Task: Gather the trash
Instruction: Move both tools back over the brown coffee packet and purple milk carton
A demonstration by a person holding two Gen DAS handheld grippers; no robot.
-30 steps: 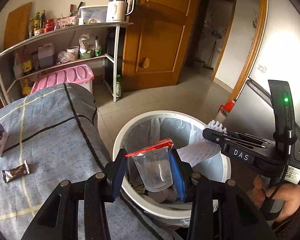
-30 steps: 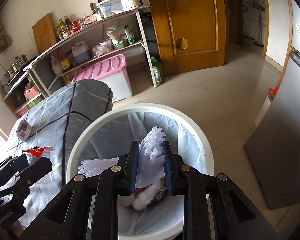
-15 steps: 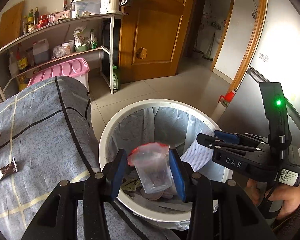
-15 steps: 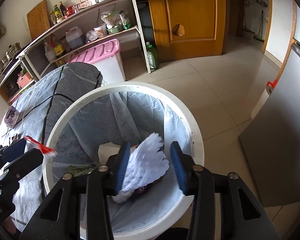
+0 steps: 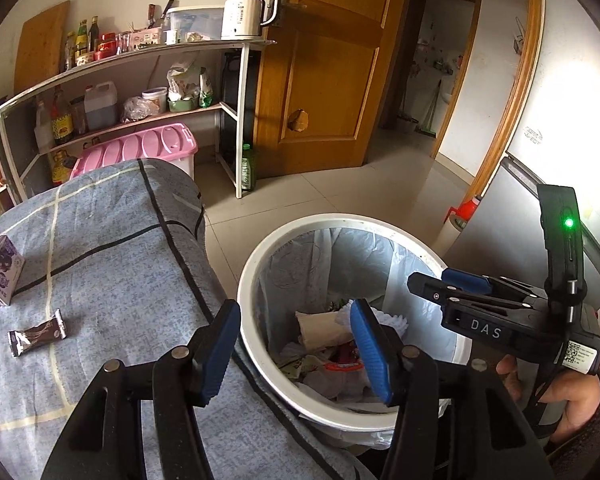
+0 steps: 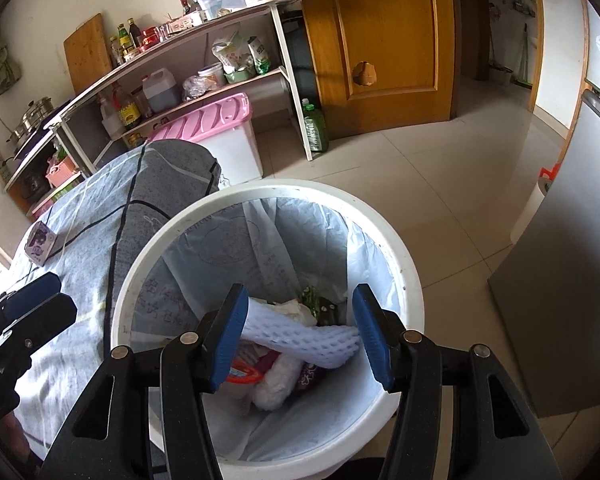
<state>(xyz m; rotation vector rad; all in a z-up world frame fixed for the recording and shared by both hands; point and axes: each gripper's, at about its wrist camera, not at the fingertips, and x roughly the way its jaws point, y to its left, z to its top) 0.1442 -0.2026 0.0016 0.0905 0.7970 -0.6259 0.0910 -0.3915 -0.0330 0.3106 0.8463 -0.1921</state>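
Observation:
A white trash bin [image 5: 260,264] with a pale blue liner stands on the floor beside the cloth-covered table [image 5: 100,264]; it also shows in the right wrist view [image 6: 404,248]. My left gripper [image 5: 296,352] is open and empty over the bin's near rim. My right gripper [image 6: 300,340] is open and empty above the bin. White foam netting [image 6: 300,336] lies on the trash inside, with the clear cup's red lid [image 6: 244,376] beneath. A brown snack wrapper [image 5: 38,336] and a small purple carton [image 5: 2,276] lie on the table.
A shelf unit [image 5: 140,92] with bottles and a kettle stands behind, a pink-lidded bin [image 5: 140,148] below it. A wooden door [image 5: 324,72] is at the back. A grey fridge [image 6: 572,280] is right of the bin. Tiled floor surrounds the bin.
Both grippers opened. The clear cup with red lid dropped from my left gripper into the bin. The white foam netting dropped from my right gripper into the bin.

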